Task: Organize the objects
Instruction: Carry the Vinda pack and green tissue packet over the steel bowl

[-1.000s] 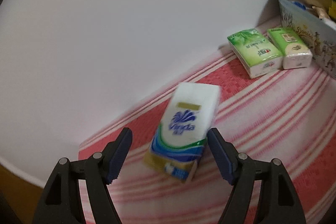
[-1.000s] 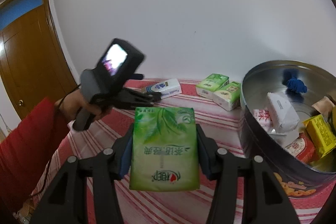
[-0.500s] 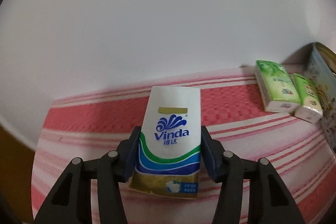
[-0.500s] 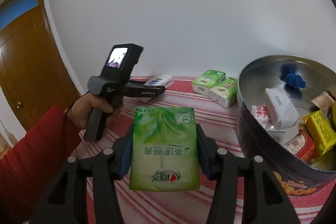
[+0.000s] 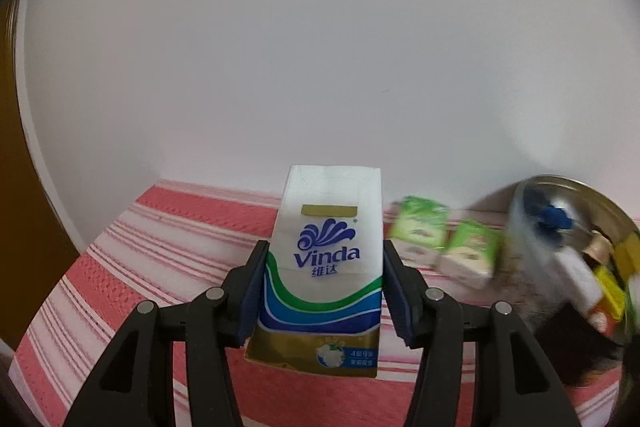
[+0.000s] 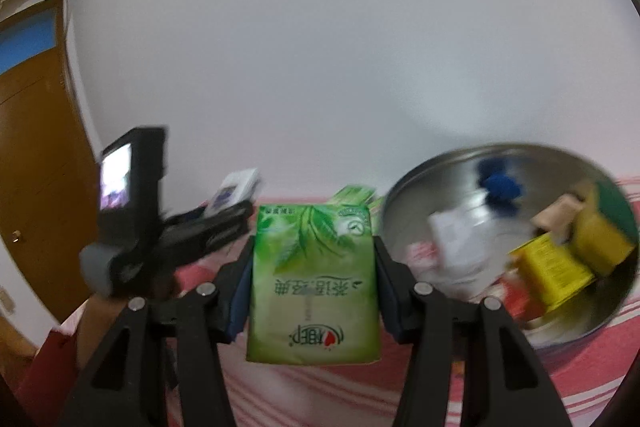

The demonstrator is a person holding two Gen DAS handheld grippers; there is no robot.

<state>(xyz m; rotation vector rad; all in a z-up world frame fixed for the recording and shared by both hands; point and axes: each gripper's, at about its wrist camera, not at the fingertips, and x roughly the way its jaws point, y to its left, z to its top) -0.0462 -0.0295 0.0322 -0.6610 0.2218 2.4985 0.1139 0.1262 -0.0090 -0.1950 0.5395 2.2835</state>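
Under both claws we see a cloth [image 5: 168, 239] of coarse woven texture, red with pale stripes, running back to a plain white wall [image 5: 320, 47]; in the right wrist view a brown wooden door [image 6: 36, 155] stands at the left.

Nearest us in the left wrist view, the left gripper [image 5: 323, 285] has its blue pads pressed on the two long sides of a white Vinda tissue pack [image 5: 326, 259], a soft, glossy rectangular packet with blue and green waves and a gold band. It is held clear of the cloth, its top pointing away from us.

In the right wrist view the right gripper [image 6: 312, 285] is clamped the same way on a green tissue pack [image 6: 314, 283] printed with leaves, its lettering upside down to the camera.

Farther back, two small green packs [image 5: 444, 247] lie side by side on the cloth near the wall. Just right of them is a round metal tin [image 6: 420, 195], shiny inside, holding a jumble of blurred things: yellow packets, white wrappers, something blue.

At the left of the right wrist view a hand [image 6: 98, 311] in a red sleeve carries the left gripper.
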